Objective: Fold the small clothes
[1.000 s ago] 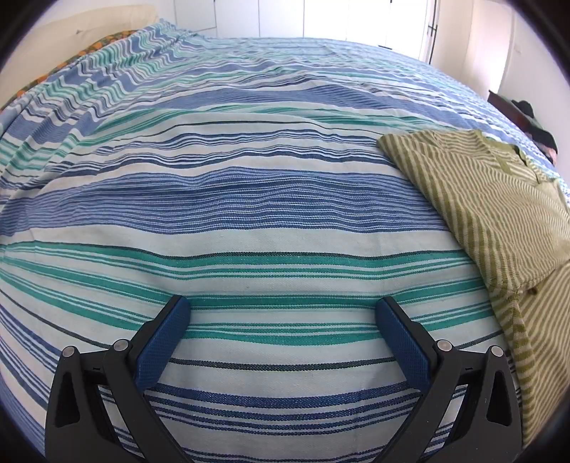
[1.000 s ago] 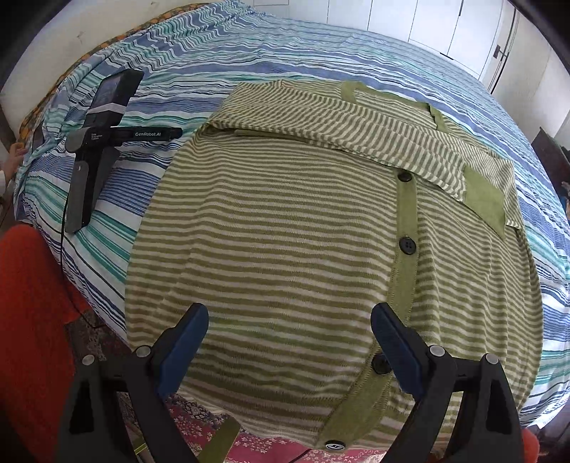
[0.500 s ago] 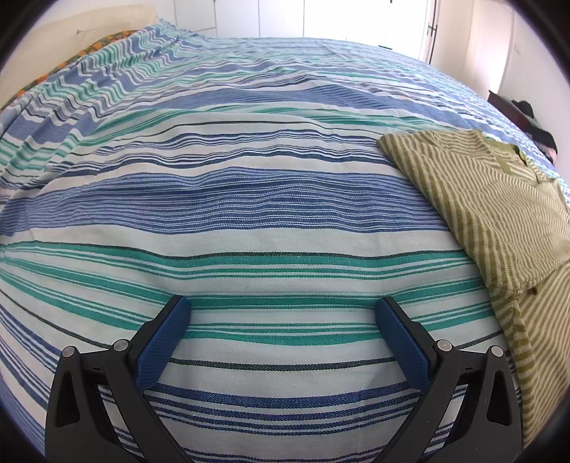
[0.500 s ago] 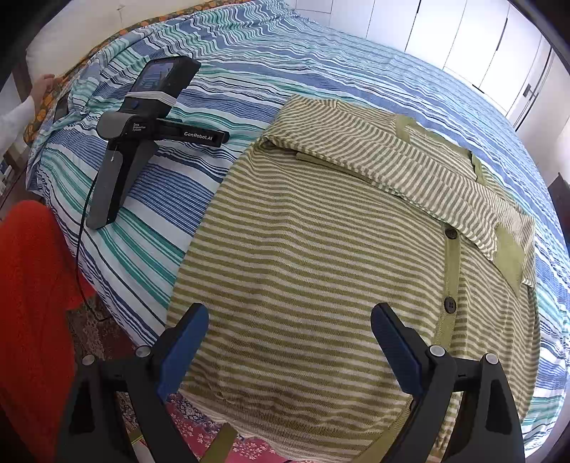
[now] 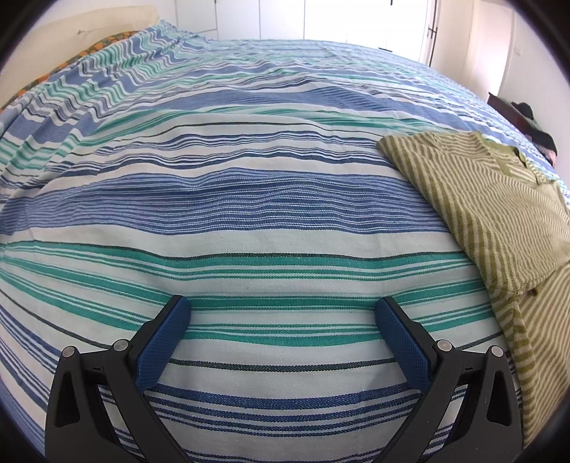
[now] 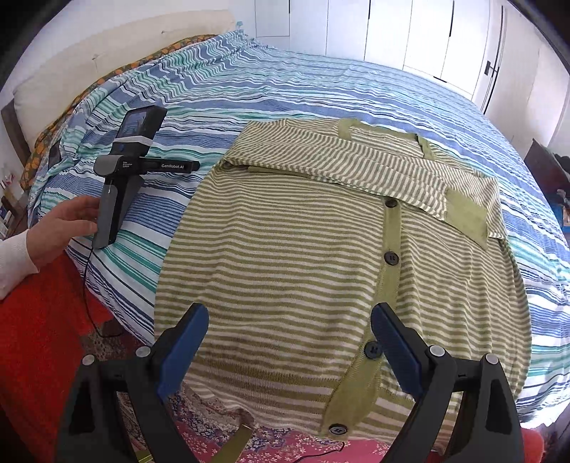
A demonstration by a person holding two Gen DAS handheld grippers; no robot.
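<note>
A green-and-white striped cardigan (image 6: 302,249) with dark buttons lies flat on the striped bedspread (image 6: 285,82), its sleeves folded across the chest and its hem hanging over the near bed edge. My right gripper (image 6: 288,317) is open and empty, hovering above the hem. My left gripper (image 5: 281,310) is open and empty, resting on the bedspread (image 5: 249,199) left of the cardigan (image 5: 491,210). In the right wrist view the left gripper's handle (image 6: 124,178) lies on the bed, with a hand (image 6: 67,224) touching it.
The near bed edge drops to a red cloth (image 6: 39,338) and a pink patterned rug (image 6: 231,434). A cable (image 6: 89,302) hangs from the left gripper's handle. A cream headboard (image 6: 89,60) stands at far left, white wardrobes (image 6: 409,32) at the back.
The right gripper has pulled back and swung left, showing more of the bed and the left gripper. A hand has reached the left gripper's handle. The left view is unchanged.
</note>
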